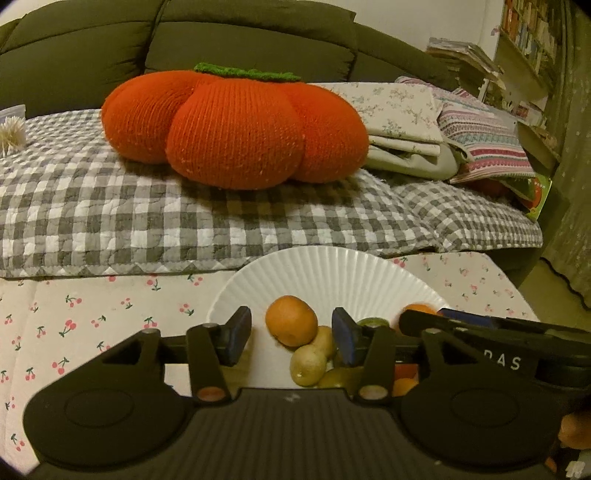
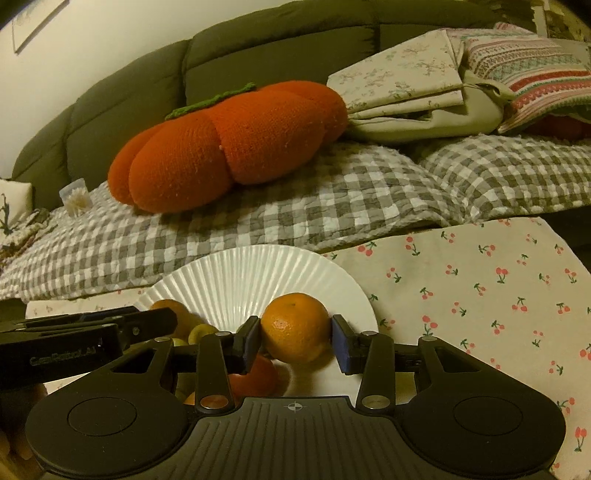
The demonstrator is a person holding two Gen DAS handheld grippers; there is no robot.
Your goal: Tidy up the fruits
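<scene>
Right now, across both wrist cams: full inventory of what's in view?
plate: 1, white fluted, on cherry-print cloth
mandarins: at least 3, orange, on plate
small fruits: several, yellow-green, on plate beside mandarins
pumpkin cushion: 1, orange-red knit, green top, on checked quilt
sofa: 1, dark green, behind quilt
folded linens: stack, floral and striped, right of cushion
bookshelf: 1, far right
left claw: open, over plate
right claw: open, one mandarin between pads
</scene>
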